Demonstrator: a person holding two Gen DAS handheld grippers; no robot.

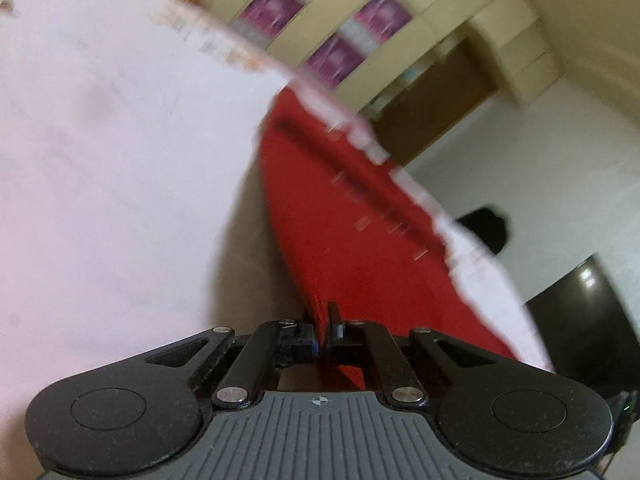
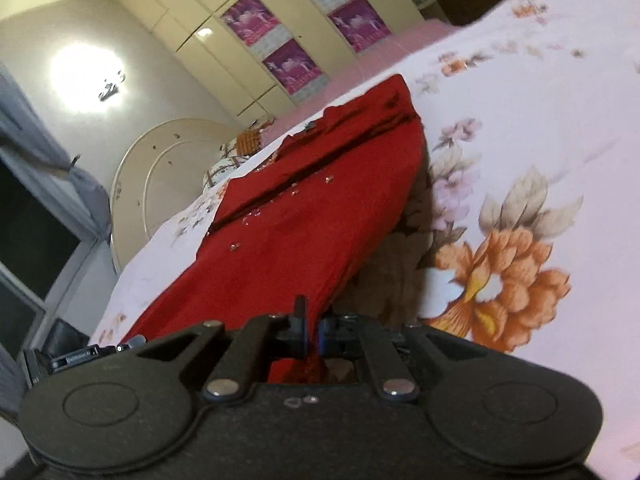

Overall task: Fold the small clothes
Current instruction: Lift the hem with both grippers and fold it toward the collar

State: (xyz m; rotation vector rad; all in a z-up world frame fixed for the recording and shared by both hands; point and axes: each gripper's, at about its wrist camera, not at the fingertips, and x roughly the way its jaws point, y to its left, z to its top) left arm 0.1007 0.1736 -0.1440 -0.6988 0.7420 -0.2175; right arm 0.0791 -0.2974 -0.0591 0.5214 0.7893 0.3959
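Note:
A red garment [image 1: 340, 216] with small shiny studs lies stretched out on a floral bedsheet [image 1: 100, 160]. In the left wrist view my left gripper [image 1: 323, 320] is shut on the near edge of the red cloth, which runs away from the fingers. In the right wrist view the same red garment [image 2: 316, 216] rises off the sheet toward my right gripper [image 2: 311, 316], which is shut on another near edge. A shadow under the lifted cloth falls on the sheet to its right. The left wrist view is blurred.
The bedsheet [image 2: 540, 160] has large orange and pink flowers. Behind the bed stands a cream wardrobe [image 2: 256, 32] with purple panels. A round white headboard [image 2: 160, 168] stands at the left, with a window beside it. The other gripper's body [image 2: 76, 360] shows at the lower left.

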